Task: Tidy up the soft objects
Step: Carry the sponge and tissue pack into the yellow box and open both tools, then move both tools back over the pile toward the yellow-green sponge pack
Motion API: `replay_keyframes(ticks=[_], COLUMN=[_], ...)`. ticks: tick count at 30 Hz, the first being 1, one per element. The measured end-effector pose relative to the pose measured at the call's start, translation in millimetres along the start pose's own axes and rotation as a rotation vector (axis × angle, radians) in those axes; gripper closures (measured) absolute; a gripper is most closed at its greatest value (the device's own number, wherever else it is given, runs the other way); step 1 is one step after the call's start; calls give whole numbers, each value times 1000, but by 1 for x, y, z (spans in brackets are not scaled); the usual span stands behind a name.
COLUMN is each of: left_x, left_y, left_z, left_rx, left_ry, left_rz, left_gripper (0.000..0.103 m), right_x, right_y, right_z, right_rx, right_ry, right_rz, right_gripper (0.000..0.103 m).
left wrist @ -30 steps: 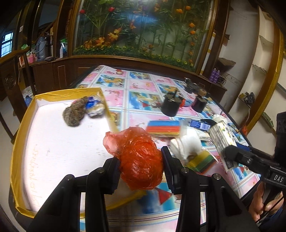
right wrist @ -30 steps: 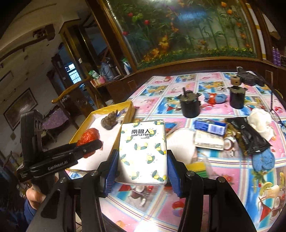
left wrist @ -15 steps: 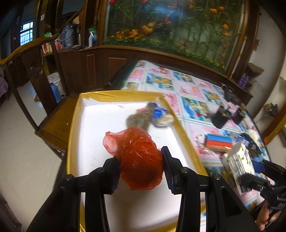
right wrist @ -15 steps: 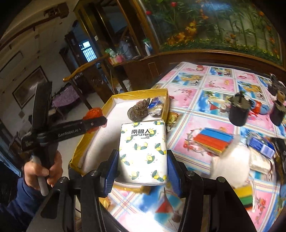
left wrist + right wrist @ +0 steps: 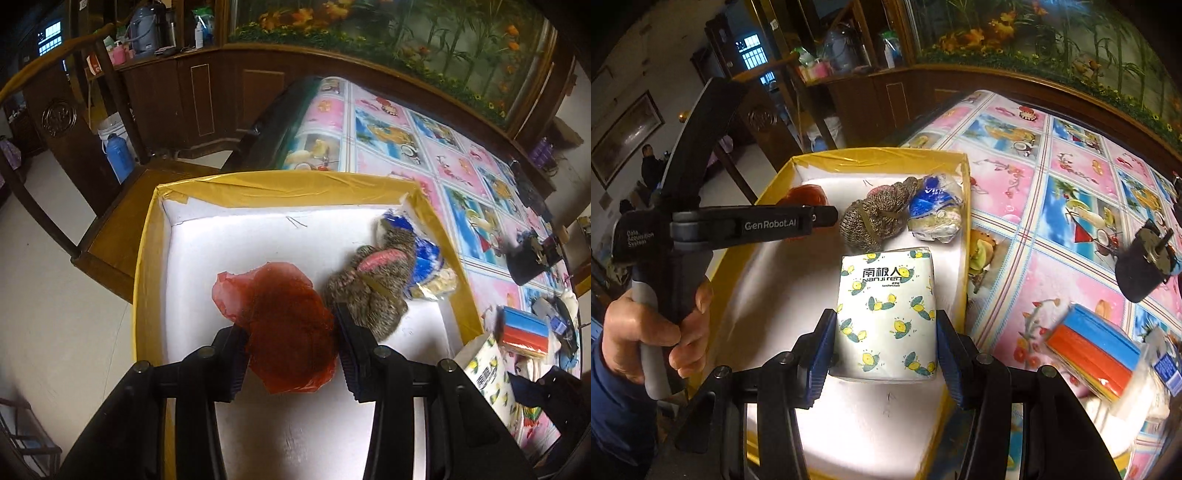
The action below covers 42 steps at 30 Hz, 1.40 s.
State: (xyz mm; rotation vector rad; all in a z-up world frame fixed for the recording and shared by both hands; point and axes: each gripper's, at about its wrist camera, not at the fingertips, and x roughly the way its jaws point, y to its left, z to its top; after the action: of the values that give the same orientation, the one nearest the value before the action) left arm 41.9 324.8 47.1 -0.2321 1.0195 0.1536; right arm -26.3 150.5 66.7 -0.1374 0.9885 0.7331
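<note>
Tissue pack [image 5: 886, 314], frame centre, is showing "南极人 NanJiRen"; left gripper [image 5: 827, 216], at left, is reading "GenRobot.AI" and "Data Acquisition System".

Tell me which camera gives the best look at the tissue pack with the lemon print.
The right wrist view: the tissue pack fills the centre, its printed face unobstructed, clamped in the right gripper over the yellow-rimmed box. The left wrist view catches only one blurred corner at the lower right edge.

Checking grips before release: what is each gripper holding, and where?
Left gripper pinches the red plastic bag at its bunched sides; right gripper clamps the tissue pack across its lower sides.
</note>
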Motion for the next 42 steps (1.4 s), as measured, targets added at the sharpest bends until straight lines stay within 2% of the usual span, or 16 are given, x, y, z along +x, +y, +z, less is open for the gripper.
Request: replay_keyframes(ticks=[14,16,18,19,30,35,42], left_x=[21,21,19,18,-18,-43,-71], left_y=[5,7,10,11,1,-18,-68], left_z=[13,13,13,12,1,-18,-52], left_rx=[-8,-14,-24,-28,-34,-10,59], left_ry=[15,11,1,-3,-59,-112,-168], left_rz=[-20,-20,-19,-21,-80,-118,-188], left_gripper=[61,53,42,40,40,37,37], right_x=[36,36,34,32,-14,-45,-85], right_y=[7,8,9,9,-3,-19,-65], right_z=[20,20,20,20,4,-22,-68], right_rx=[-16,-25,-39,-44,0,47,146], right_ry=[12,9,-1,-9,-91,-133,-173], right_rz=[-77,-85,-106,-108,-26,15,38], right_gripper=[46,44,36,35,34,34,34])
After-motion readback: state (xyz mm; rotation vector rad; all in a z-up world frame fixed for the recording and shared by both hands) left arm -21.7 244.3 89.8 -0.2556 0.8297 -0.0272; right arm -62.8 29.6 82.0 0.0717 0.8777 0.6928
